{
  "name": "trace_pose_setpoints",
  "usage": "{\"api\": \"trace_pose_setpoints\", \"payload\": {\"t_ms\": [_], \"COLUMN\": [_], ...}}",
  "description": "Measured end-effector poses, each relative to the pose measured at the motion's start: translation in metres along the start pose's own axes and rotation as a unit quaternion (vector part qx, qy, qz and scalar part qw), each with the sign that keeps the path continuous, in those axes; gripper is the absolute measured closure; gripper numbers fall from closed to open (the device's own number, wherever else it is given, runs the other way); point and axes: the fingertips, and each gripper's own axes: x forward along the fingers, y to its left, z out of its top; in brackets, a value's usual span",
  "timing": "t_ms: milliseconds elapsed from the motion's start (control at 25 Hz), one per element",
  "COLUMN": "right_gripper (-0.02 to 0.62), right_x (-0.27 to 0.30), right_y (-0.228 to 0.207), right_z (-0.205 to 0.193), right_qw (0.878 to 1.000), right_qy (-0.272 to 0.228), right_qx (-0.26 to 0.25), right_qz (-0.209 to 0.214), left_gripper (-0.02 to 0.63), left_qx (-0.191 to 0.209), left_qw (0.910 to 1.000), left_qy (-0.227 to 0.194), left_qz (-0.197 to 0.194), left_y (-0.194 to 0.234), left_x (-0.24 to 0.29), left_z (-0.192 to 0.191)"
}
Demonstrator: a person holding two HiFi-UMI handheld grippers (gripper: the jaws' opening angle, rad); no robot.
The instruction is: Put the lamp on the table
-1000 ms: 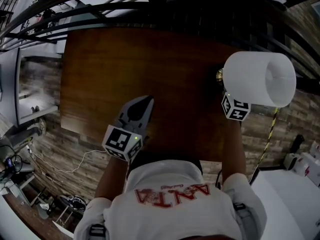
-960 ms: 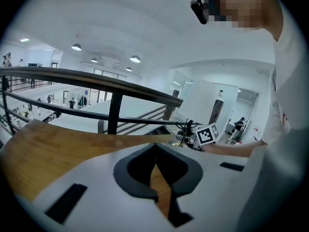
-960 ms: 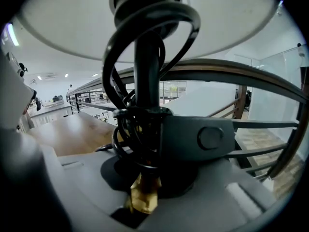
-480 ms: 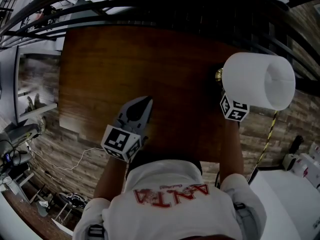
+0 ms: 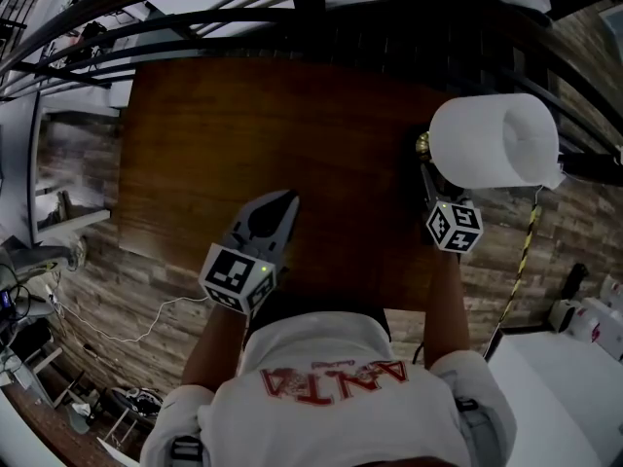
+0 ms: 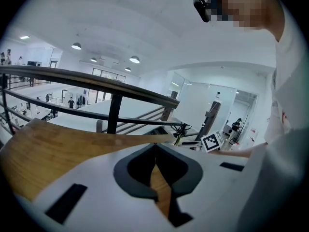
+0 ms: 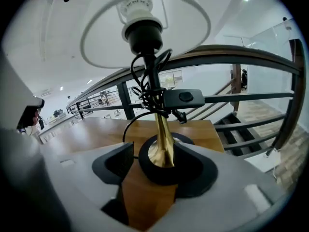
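The lamp (image 5: pixel 494 141) has a white shade, a brass stem (image 7: pixel 161 139) and a round black base (image 7: pixel 164 175). It stands upright near the right edge of the wooden table (image 5: pixel 243 125). My right gripper (image 5: pixel 426 175) has just been opening its jaws. In the right gripper view the right gripper (image 7: pixel 159 154) is open, with the base between the jaws and a gap on the left side. A black cord with a switch (image 7: pixel 183 98) is wound round the stem. My left gripper (image 5: pixel 282 202) hovers shut over the table's near edge, and nothing shows between the left gripper's (image 6: pixel 155 146) jaws.
A dark metal railing (image 5: pixel 321 17) runs behind the table's far edge. To the right, a drop to a stair (image 7: pixel 251 129) lies past the table's edge. A white cable (image 5: pixel 146 324) lies on the floor at the left. A yellow-black striped pole (image 5: pixel 526 251) stands at the right.
The right gripper's marker cube has rolled and drawn back a little from the lamp. The lamp's shade sits slightly higher and further left in the head view. The left gripper has hardly moved.
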Motion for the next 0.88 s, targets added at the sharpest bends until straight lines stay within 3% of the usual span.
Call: {"api": "trace_pose_setpoints", "payload": {"t_ms": [200,480,880], "right_gripper": [0.376,0.551,0.592], "right_x": [-0.023,-0.069,-0.15], "right_y": [0.011,0.06,0.146], "right_z": [-0.011,-0.002,0.032], "right_qw": [1.0,0.999,0.996], "right_qy": [-0.002,-0.033,-0.089], "right_qx": [0.012,0.015,0.019], "right_qz": [-0.014,-0.028,0.005], "left_gripper": [0.597,0.597,0.597], "left_qx": [0.011,0.032,0.055], "left_qw": [0.9999,0.9987,0.9947], "left_qy": [-0.002,-0.016,-0.058], "left_qz": [-0.012,-0.036,-0.065], "left_y": [-0.001,-0.001,-0.024], "left_x": [-0.008,-0.045,-0.102], "left_z": [-0.001,0.004,0.025]}}
